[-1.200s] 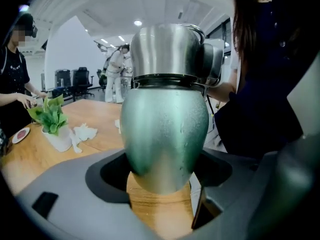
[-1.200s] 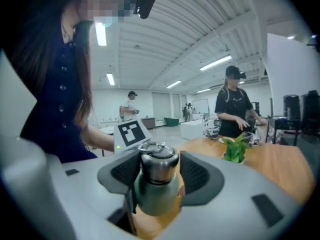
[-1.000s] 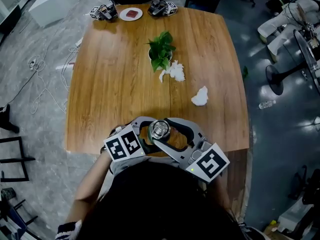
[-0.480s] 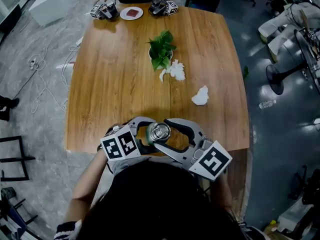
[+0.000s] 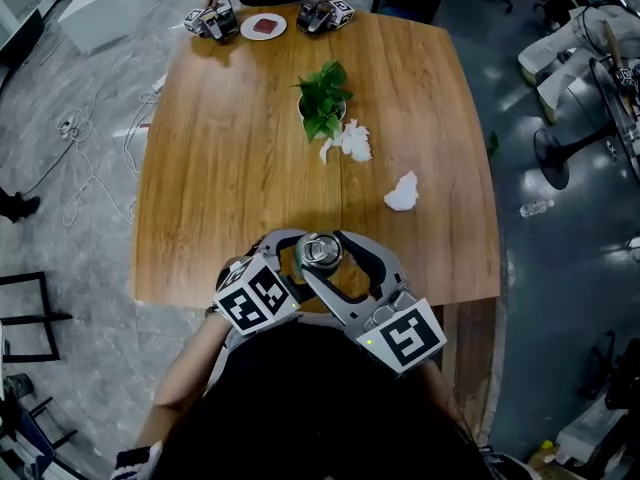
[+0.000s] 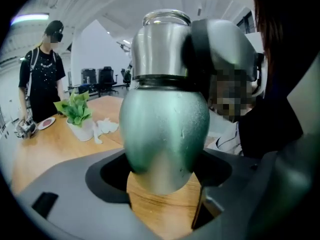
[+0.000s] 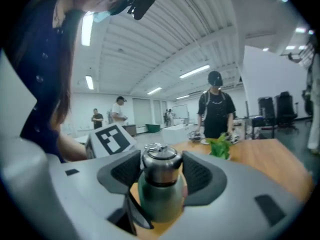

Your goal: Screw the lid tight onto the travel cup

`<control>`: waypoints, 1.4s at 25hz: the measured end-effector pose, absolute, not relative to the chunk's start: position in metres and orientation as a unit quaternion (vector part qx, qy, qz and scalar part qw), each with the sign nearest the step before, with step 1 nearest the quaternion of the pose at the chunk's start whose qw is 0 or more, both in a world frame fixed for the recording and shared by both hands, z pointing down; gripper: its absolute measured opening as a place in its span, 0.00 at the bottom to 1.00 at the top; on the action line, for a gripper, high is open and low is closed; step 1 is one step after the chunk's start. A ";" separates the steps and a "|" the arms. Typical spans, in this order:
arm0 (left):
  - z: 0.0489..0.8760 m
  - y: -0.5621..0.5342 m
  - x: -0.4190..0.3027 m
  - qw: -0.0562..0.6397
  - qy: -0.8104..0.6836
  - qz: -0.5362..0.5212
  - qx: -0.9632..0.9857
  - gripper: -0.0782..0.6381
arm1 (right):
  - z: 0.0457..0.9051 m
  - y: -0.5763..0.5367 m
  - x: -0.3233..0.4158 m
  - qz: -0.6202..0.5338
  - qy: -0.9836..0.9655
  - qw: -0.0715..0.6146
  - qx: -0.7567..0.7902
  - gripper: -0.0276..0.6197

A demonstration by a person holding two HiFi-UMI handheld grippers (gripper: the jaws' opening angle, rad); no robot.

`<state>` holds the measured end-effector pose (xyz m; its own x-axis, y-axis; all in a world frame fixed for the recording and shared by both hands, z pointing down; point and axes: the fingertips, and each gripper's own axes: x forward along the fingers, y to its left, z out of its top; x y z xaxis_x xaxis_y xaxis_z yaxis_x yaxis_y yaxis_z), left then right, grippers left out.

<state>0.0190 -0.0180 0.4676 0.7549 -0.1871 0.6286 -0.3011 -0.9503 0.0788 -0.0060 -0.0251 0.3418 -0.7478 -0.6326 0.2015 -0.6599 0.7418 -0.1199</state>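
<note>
The left gripper [image 6: 162, 181] is clamped on the green body of the travel cup [image 6: 162, 129] and holds it upright over the near edge of the worktop [image 5: 240, 168]. The right gripper [image 7: 161, 180] has its jaws closed against the steel lid [image 7: 161, 163]. The step in hand is judged to be tightening. The next move calls for rolling the right gripper about the cup axis with the body held fixed.

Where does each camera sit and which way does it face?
Head view: on the person's head, steeply down at the wooden table; left gripper, right gripper, forearm show.
Left gripper view: on that gripper, along its jaws at the travel cup; dark clothing at right.
Right gripper view: likewise, at the lid; hair at left.
All share the potted plant.
</note>
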 end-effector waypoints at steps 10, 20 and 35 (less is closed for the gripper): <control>0.467 -0.001 0.022 0.063 -0.047 0.326 0.942 0.65 | 0.340 -0.015 -0.007 0.059 -0.959 0.086 0.263 0.43; 0.465 -0.015 0.021 0.087 -0.114 0.310 0.940 0.65 | 0.334 -0.023 -0.003 0.108 -0.942 0.066 0.311 0.43; 0.472 -0.027 0.013 0.100 -0.168 0.329 0.924 0.65 | 0.340 -0.028 -0.010 0.099 -0.933 0.053 0.343 0.42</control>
